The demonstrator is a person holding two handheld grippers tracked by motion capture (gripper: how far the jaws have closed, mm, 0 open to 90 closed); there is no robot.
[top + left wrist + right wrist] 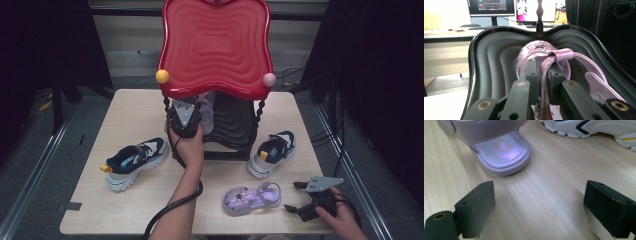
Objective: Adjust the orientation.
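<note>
Your right gripper [539, 207], jaws spread, hovered near the table's purple sandal [501, 152] while your left gripper [541, 82], clamped on its mate [541, 53], placed it onto the rack's black shelf [491, 52]; release seemed next.

both grippers, left gripper [184, 122] and right gripper [303, 199], are black with grey three-cornered top plates, brass-ringed pivot screws and black trailing cables; forearms are unsleeved.

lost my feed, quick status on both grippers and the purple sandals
Left gripper shut on sandal strap over black lower shelf. Right gripper open, by second sandal on table. Nothing between its fingers.
</note>
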